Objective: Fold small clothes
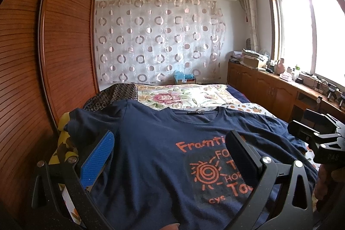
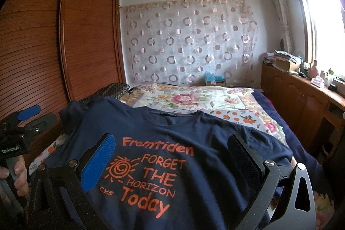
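A navy T-shirt (image 1: 155, 143) with orange lettering lies spread face up on the bed, collar (image 1: 194, 112) towards the far wall. My left gripper (image 1: 170, 150) hovers open over the shirt's left half, with its blue pad (image 1: 97, 158) near the left sleeve (image 1: 86, 122). My right gripper (image 2: 172, 156) is open above the print (image 2: 148, 174) on the T-shirt (image 2: 194, 128), holding nothing. Each gripper shows at the edge of the other's view: the right gripper (image 1: 306, 124) and the left gripper (image 2: 36, 116), the latter held by a hand (image 2: 19, 174).
The bed carries a floral quilt (image 1: 172, 98) beyond the shirt. A tall wooden wardrobe (image 1: 64, 46) stands close on the left. Low wooden cabinets (image 1: 269, 83) with clutter run under the window on the right. A cardboard box (image 1: 185, 79) sits at the bed's far end.
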A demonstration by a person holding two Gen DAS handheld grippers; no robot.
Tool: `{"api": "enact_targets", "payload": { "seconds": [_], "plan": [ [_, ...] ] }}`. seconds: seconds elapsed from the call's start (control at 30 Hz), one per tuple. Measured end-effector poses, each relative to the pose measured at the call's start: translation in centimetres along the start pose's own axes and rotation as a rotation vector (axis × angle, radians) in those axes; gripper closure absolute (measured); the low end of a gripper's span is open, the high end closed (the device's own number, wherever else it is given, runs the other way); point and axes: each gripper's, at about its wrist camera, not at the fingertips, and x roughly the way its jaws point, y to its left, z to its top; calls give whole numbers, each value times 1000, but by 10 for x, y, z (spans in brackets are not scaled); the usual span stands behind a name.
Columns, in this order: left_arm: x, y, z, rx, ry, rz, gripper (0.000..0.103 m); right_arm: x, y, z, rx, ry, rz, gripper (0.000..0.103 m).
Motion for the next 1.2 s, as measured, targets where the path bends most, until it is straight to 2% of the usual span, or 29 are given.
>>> {"api": "enact_targets", "payload": {
  "seconds": [0.53, 0.73, 1.0, 1.03, 1.2],
  "plan": [
    [44, 59, -26, -23, 93, 93, 0, 31, 12, 3, -72, 88, 82, 0],
    [63, 89, -42, -3, 136, 147, 0, 45, 16, 11, -84, 106, 108, 0],
    [84, 130, -43, -3, 190, 142, 0, 69, 16, 9, -99, 160, 148, 0],
    [86, 137, -41, -7, 190, 139, 1, 71, 17, 9, -101, 165, 150, 0],
    [96, 164, -29, -15, 210, 118, 18, 76, 17, 14, -117, 188, 175, 0]
  ]
}}
